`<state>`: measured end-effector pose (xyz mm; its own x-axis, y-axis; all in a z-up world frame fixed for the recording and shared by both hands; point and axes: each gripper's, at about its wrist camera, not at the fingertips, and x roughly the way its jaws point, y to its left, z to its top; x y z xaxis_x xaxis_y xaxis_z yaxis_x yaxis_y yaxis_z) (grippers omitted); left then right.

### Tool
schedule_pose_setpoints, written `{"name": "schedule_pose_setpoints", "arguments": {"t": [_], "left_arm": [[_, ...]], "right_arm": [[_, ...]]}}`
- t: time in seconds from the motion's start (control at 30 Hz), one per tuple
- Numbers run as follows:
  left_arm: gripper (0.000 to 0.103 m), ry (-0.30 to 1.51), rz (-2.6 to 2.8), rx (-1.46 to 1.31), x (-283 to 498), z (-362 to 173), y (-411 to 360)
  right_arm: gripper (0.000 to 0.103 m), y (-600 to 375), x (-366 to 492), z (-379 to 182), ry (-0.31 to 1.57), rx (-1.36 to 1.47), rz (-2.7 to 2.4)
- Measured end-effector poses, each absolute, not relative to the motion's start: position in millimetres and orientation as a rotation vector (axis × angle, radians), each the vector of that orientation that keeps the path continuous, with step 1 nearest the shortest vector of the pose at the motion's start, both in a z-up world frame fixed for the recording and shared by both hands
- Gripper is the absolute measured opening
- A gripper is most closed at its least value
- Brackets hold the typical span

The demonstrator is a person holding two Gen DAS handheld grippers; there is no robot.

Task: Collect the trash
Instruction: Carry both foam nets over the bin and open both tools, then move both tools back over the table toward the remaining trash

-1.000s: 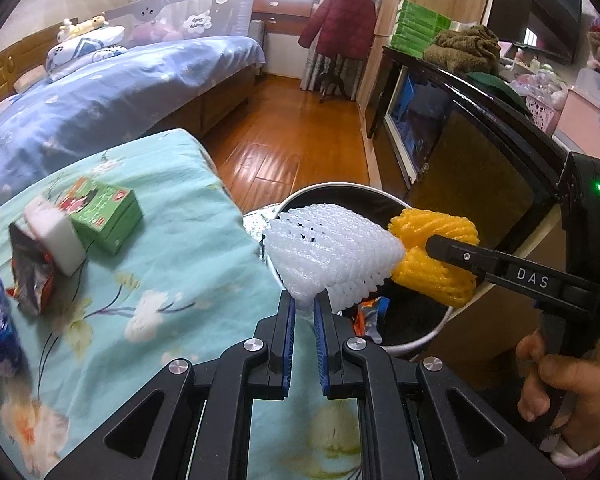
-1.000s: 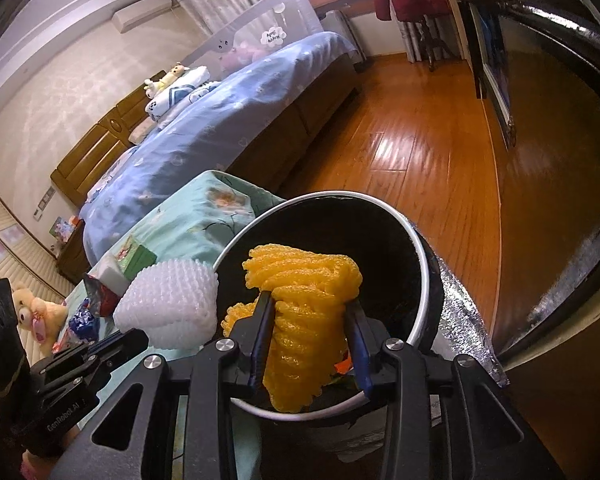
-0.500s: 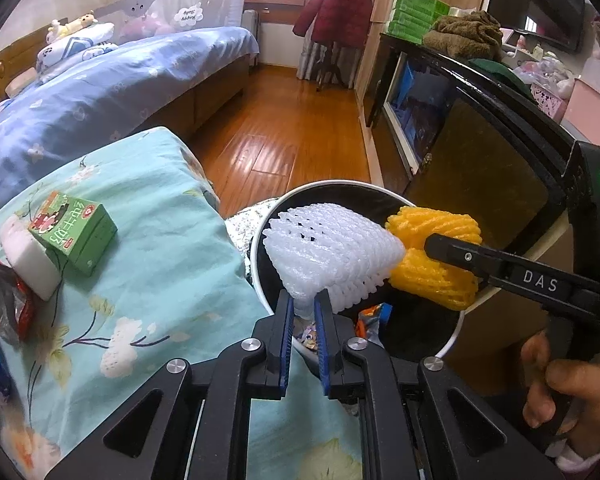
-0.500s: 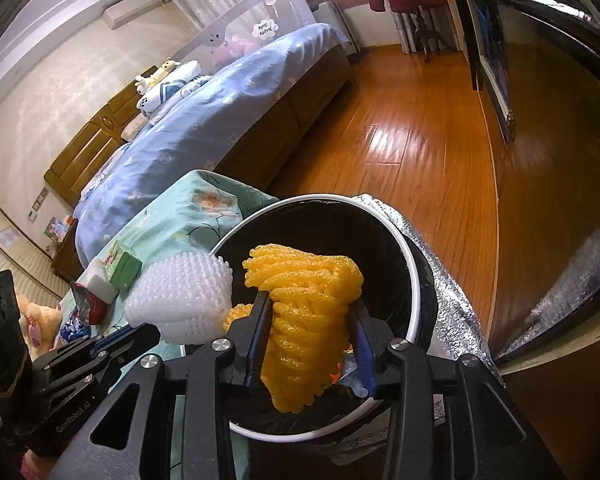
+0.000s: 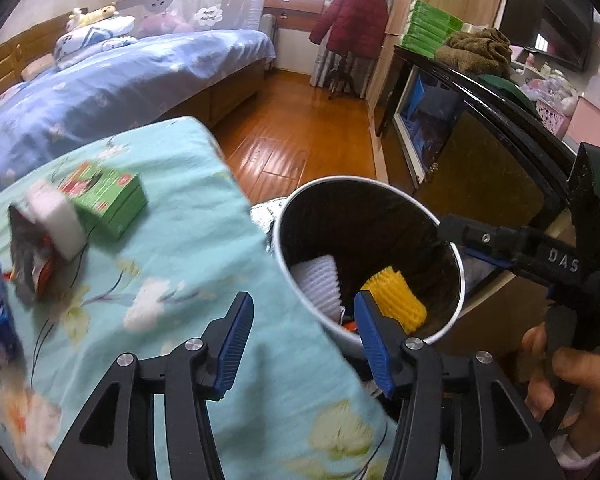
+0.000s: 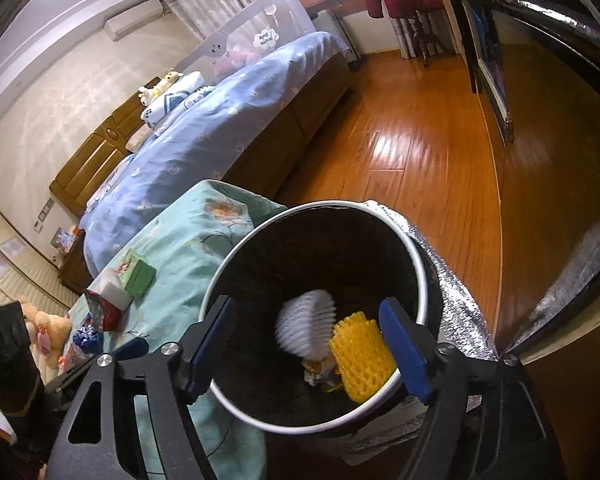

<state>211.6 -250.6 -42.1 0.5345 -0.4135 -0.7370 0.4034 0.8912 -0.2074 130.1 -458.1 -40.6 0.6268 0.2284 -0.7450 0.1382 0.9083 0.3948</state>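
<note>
I am looking at a bedroom with a glossy wooden floor (image 6: 428, 152) and a bed (image 5: 112, 80) under a blue quilt. Under my left hand-held gripper (image 5: 300, 332) lies a teal flowered cloth (image 5: 188, 248) spread over what I take for the tabletop. My left jaws are opening with nothing between them, poised over the cloth's edge. My right hand-held gripper (image 6: 308, 344) is also opening and empty, directly above the trash bin (image 6: 418, 264). Down inside the bin, below and beyond its fingertips, lie the white foam net (image 6: 306, 324) and, touching it, the yellow foam net (image 6: 360, 356), on other scraps.

The left view alone shows the hand (image 5: 568, 384) holding the right tool, a red coat (image 5: 354, 20) on a stand and a dark cabinet (image 5: 480, 152). Ahead and left of it, blurred, lie a green box (image 5: 112, 200), a white block (image 5: 56, 220) and wrappers (image 5: 28, 264). The right view alone shows silver foil (image 6: 456, 304) beside the bin and a wall air conditioner (image 6: 134, 18).
</note>
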Motion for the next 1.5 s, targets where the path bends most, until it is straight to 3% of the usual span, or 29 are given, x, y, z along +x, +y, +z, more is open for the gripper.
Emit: {"name": "schedule_pose_setpoints", "arguments": {"t": [0.53, 1.5], "left_arm": [[0.057, 0.878, -0.356, -0.115, 154.1, -41.1, -159.0], [0.058, 0.839, -0.067, -0.237, 94.3, -27.6, 15.0]], "right_arm": [[0.086, -369.2, 109.4, -39.4, 0.898, 0.415, 0.231], [0.086, -214.5, 117.0, -55.5, 0.969, 0.281, 0.502]]}}
